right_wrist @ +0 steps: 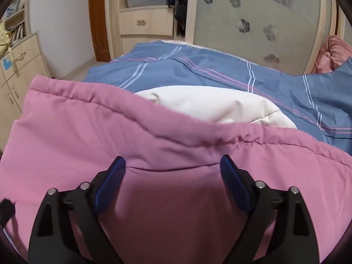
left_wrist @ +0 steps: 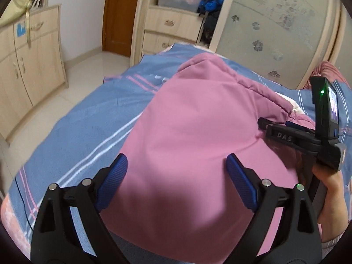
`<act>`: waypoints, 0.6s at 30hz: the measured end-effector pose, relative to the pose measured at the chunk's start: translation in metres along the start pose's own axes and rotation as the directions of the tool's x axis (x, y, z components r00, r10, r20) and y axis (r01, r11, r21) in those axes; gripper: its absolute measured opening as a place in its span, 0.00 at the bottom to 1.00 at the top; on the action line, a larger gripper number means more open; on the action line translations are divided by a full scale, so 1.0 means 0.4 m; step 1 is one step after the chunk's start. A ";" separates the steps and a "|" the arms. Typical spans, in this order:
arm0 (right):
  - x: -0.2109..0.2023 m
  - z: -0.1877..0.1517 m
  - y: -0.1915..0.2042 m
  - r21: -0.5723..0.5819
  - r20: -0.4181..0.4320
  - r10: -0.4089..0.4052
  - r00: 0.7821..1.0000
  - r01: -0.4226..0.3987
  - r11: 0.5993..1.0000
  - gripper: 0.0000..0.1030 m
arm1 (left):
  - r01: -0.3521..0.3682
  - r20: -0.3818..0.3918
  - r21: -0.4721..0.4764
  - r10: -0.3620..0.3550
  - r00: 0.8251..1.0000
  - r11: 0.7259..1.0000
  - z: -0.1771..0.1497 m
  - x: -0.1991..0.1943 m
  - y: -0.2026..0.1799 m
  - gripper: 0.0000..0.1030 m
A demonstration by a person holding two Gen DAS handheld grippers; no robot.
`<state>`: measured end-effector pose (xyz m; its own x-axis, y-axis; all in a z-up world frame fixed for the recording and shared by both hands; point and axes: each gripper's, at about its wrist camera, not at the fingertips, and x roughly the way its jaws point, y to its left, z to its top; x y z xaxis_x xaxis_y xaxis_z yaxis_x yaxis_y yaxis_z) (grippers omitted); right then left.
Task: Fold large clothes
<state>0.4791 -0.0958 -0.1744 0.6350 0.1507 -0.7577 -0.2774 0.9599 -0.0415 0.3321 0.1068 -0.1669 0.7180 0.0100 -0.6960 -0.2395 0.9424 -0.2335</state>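
Note:
A large pink padded garment [left_wrist: 198, 132] lies folded over on a bed with a blue striped sheet [left_wrist: 88, 114]. My left gripper [left_wrist: 176, 160] hangs open just above the middle of the pink cloth, nothing pinched between its blue pads. At the garment's right edge a hand holds my right gripper [left_wrist: 275, 125]. In the right wrist view the right gripper [right_wrist: 172, 162] is open over the pink garment [right_wrist: 110, 136], near a stitched seam. The cream lining [right_wrist: 209, 105] shows beyond the garment's far edge.
Pale wood cupboards [left_wrist: 28, 66] stand left of the bed across a strip of tiled floor [left_wrist: 88, 70]. Behind the bed are a drawer unit [left_wrist: 169, 30], a brown door [left_wrist: 118, 15] and a frosted wardrobe door [left_wrist: 275, 28]. A pink ribbed blanket [right_wrist: 332, 52] lies at the far right.

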 end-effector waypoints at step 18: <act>0.040 0.193 0.538 -0.557 -0.320 0.013 0.947 -0.199 0.806 0.50 | 0.047 -0.169 -0.321 -0.106 0.980 0.946 -0.029 0.048 0.156 0.92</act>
<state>0.4851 0.1312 -0.1453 0.3668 0.0795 -0.9269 -0.7517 0.6124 -0.2450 0.3233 0.1621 -0.2026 0.6184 -0.1467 -0.7720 -0.4024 0.7847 -0.4714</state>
